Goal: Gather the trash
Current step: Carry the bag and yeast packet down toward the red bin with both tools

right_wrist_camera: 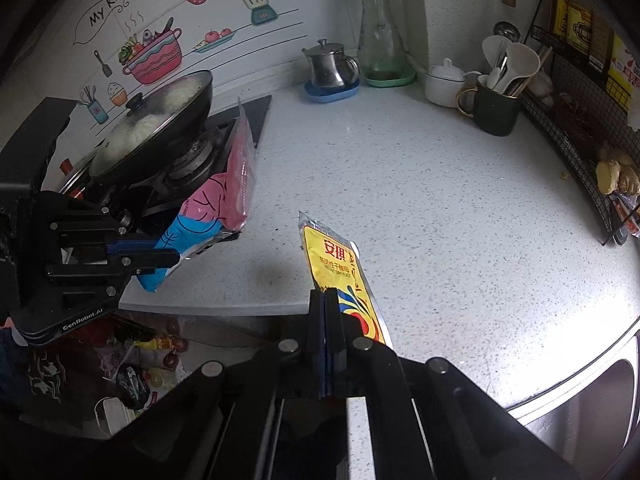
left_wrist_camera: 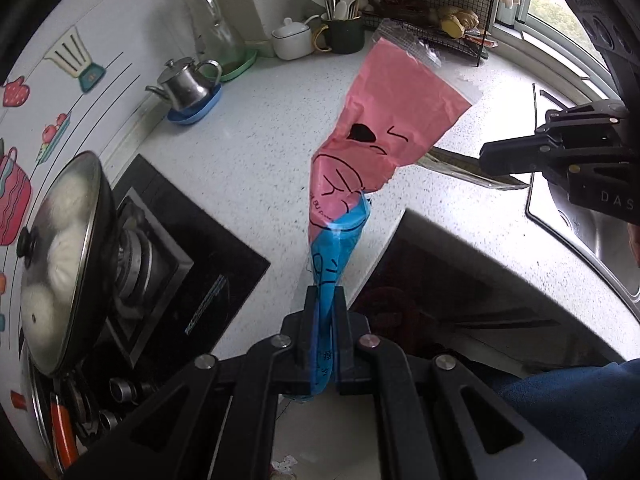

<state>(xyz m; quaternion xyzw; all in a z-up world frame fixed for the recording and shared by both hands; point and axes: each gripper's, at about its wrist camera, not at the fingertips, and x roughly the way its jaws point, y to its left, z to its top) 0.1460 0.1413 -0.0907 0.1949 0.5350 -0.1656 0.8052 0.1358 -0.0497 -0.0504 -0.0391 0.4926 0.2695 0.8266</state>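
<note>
My left gripper [left_wrist_camera: 323, 300] is shut on the blue end of a pink and blue plastic wrapper [left_wrist_camera: 384, 120] and holds it up above the white speckled counter [left_wrist_camera: 248, 152]. The same wrapper [right_wrist_camera: 224, 200] and left gripper [right_wrist_camera: 172, 258] show at the left of the right wrist view. My right gripper [right_wrist_camera: 325, 300] is shut on a yellow foil yeast packet [right_wrist_camera: 340, 268], held just over the counter's front edge. In the left wrist view the right gripper [left_wrist_camera: 486, 158] holds that packet [left_wrist_camera: 460, 168] edge-on.
A lidded black pan [right_wrist_camera: 160, 128] sits on the gas stove [left_wrist_camera: 172, 264] at left. A steel teapot [right_wrist_camera: 330, 66], glass carafe [right_wrist_camera: 378, 28], white sugar pot [right_wrist_camera: 444, 82], utensil mug [right_wrist_camera: 496, 110] and wire rack [right_wrist_camera: 580, 128] line the back. A steel sink [left_wrist_camera: 600, 232] lies right.
</note>
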